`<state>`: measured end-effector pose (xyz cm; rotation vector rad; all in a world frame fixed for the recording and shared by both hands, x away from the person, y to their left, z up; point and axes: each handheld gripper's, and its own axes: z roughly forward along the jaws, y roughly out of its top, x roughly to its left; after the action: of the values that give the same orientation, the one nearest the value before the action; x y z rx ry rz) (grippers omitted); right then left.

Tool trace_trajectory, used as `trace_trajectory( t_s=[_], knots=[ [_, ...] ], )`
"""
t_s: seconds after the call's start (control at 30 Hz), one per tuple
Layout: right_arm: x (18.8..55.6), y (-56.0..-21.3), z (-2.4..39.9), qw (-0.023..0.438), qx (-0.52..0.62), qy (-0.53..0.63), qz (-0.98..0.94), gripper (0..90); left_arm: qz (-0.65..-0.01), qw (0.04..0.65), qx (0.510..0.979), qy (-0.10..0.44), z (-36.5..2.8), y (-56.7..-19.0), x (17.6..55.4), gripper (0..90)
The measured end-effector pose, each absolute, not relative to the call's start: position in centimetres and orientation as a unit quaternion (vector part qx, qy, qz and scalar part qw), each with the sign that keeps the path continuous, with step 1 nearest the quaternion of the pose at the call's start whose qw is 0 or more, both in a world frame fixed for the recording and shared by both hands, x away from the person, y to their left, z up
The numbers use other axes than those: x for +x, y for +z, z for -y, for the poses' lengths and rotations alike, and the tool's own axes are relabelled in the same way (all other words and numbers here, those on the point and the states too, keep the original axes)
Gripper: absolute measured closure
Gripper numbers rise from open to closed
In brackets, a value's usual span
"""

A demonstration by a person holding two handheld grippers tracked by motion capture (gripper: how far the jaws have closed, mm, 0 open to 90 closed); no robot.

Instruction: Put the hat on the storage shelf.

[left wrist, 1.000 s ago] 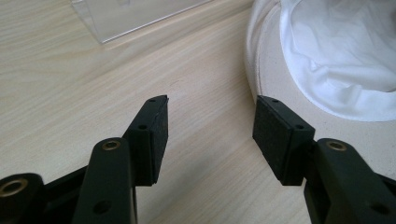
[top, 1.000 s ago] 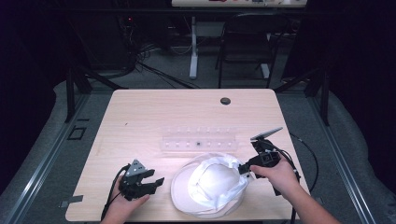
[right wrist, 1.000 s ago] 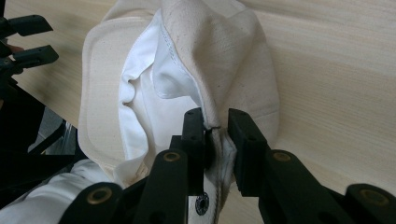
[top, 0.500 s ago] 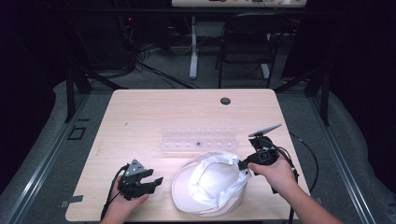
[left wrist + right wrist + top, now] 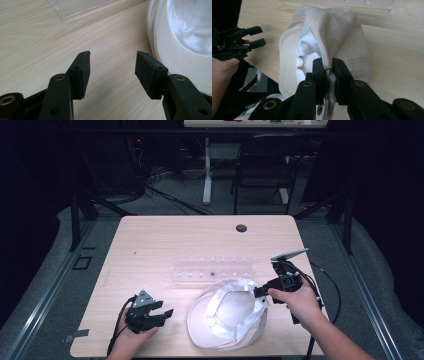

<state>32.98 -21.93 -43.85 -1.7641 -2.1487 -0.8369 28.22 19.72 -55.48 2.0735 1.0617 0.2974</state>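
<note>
A cream cloth hat with a white lining lies upside down on the near part of the wooden table. My right gripper is shut on the hat's right edge. In the right gripper view the pads pinch the cloth, and the hat bunches up ahead of them. My left gripper rests in a hand to the left of the hat, open and holding nothing. In the left gripper view its jaws stand apart over bare wood, with the hat's brim just to their right.
A clear plastic rack with a row of small wells lies just behind the hat. A black cable grommet sits near the table's far edge. Cables trail off both grippers. Dark floor, a chair and stands lie beyond the table.
My right gripper has shifted slightly left with the hat's edge pinched in it, and the cloth has bunched up there. The left gripper has stayed in place.
</note>
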Motion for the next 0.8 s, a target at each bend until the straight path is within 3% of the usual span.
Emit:
trace_trajectory(
  t_s=[0.37, 0.8],
  knots=[
    [33.0, -43.4, 22.2, 0.221, -0.586, -0.348, 0.698, 81.3, -0.418, 0.386, 0.814, 0.116, -19.8, -55.5, 28.3, 46.3],
    [33.2, -42.2, 21.4, 0.250, -0.564, -0.405, 0.675, 81.3, -0.420, 0.385, 0.813, 0.120, -19.9, -55.4, 28.3, 46.4]
  ],
)
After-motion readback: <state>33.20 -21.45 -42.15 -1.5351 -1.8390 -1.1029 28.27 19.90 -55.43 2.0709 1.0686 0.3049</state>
